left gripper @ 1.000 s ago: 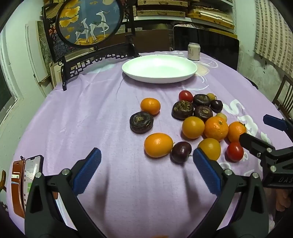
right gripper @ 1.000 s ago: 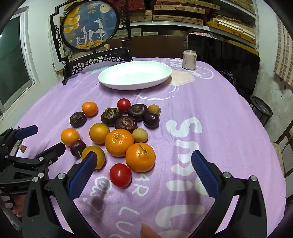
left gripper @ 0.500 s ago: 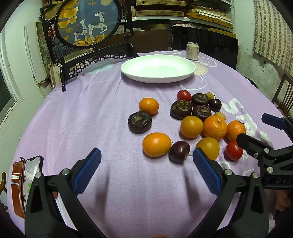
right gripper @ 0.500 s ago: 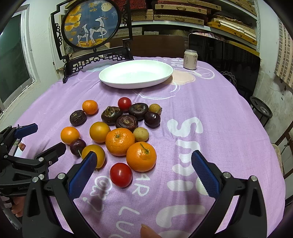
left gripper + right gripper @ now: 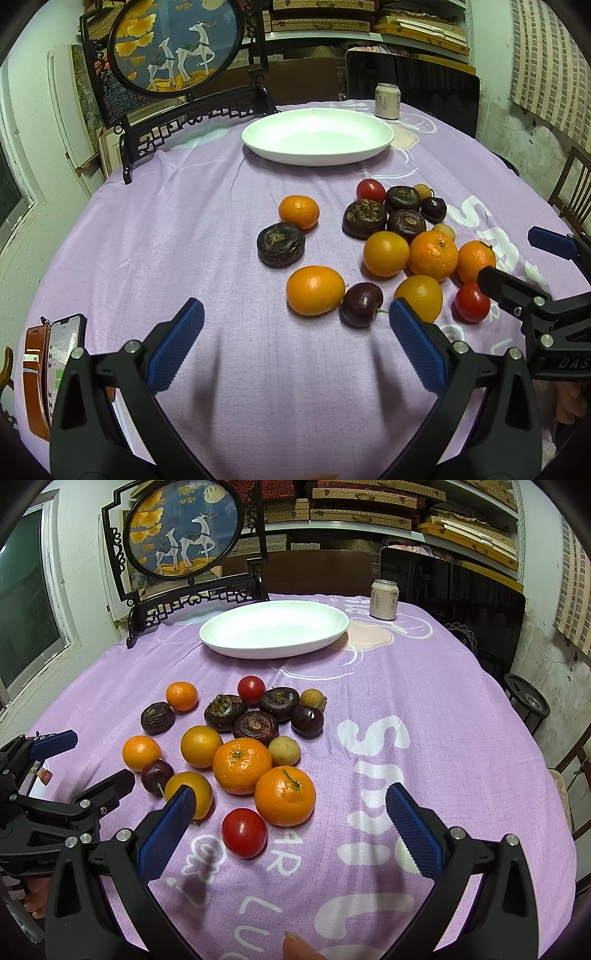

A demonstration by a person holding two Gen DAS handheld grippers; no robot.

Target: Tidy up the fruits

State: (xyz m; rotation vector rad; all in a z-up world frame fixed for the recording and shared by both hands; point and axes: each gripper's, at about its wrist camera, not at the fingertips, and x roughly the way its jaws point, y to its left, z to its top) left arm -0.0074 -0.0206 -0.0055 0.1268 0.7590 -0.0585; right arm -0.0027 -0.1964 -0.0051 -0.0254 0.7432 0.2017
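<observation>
Left gripper (image 5: 295, 328) and right gripper (image 5: 290, 814), ribbed blue pads, jaws apart and empty, low in frame. Fruits (image 5: 236, 742) clustered mid-frame on the purple cloth worktop (image 5: 424, 701): glossy tomatoes, dimpled oranges, wrinkled dark rounds. Smooth white oval plate (image 5: 275, 629) above, bare.

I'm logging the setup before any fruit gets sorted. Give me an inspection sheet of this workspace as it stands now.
Surface: round table under a purple cloth with white lettering, lightly wrinkled.
Job's things: white oval plate, nothing in it; fruit pile loose on the cloth: oranges, red tomatoes, dark plums, dark wrinkled fruits, small tan ones.
Clutter: drink can behind the plate; phone in brown case at the near left edge.
Grippers: left gripper and right gripper, jaws wide apart, holding nothing.
Cables: nothing seen.
Surroundings: deer screen in black frame, shelves, window, chairs.
</observation>
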